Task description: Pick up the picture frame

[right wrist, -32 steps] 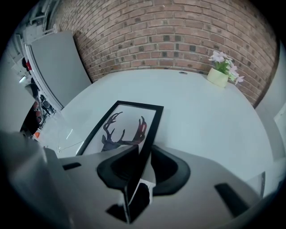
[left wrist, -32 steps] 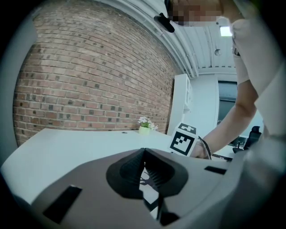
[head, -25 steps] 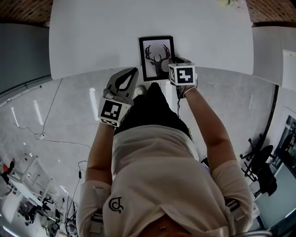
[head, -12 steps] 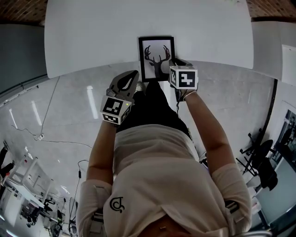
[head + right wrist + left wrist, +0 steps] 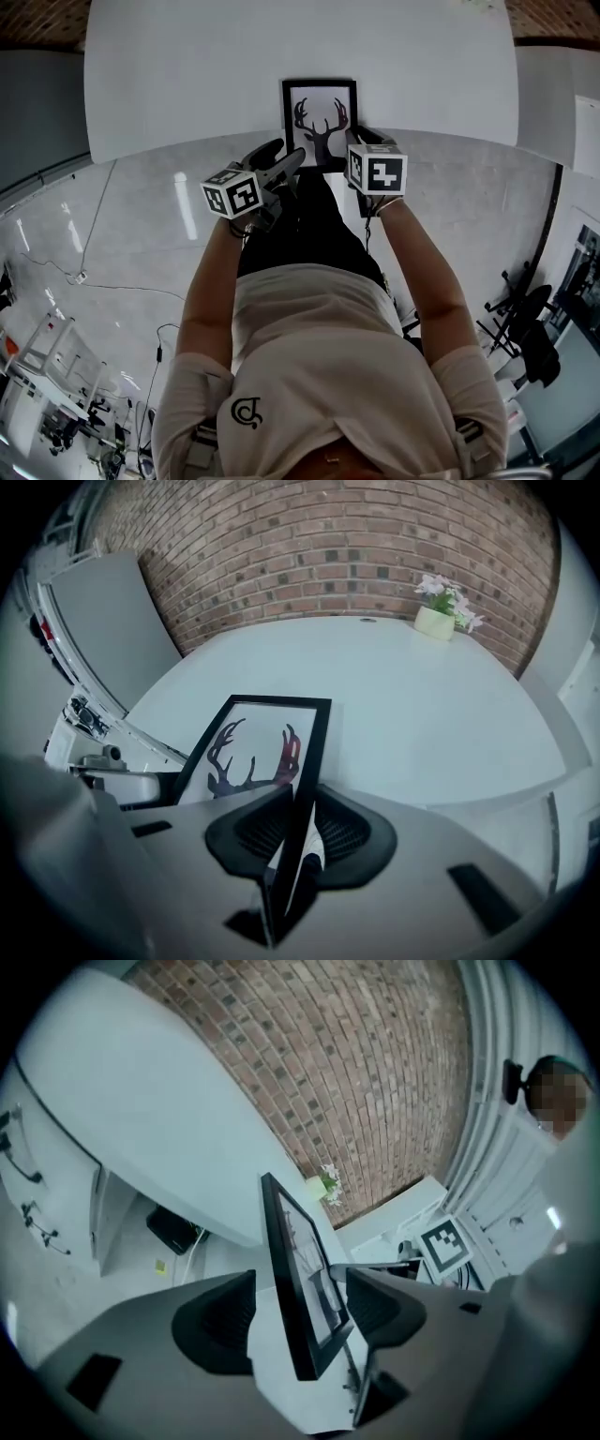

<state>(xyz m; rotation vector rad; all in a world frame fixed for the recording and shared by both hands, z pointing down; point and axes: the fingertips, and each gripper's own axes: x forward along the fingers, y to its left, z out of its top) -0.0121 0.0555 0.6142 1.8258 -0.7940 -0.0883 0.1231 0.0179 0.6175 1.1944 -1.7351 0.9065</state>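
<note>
A black picture frame (image 5: 319, 117) with a deer-head print lies on the white table (image 5: 187, 75) at its near edge. My right gripper (image 5: 362, 141) is shut on the frame's right rim; in the right gripper view the rim (image 5: 302, 761) runs between the two pads. My left gripper (image 5: 287, 165) sits at the frame's near left corner with its jaws opening. In the left gripper view the frame's edge (image 5: 292, 1279) stands between the spread jaws, apart from both pads (image 5: 221, 1321).
A small pot of flowers (image 5: 438, 611) stands at the table's far side before a brick wall (image 5: 309, 546). The person's dark trouser legs (image 5: 309, 225) are right below the table's edge. A cable (image 5: 103, 281) lies on the glossy floor at left.
My left gripper has rolled over, sunk and moved right to the frame's near left corner, and its jaws have spread. The right gripper has stayed on the frame's rim.
</note>
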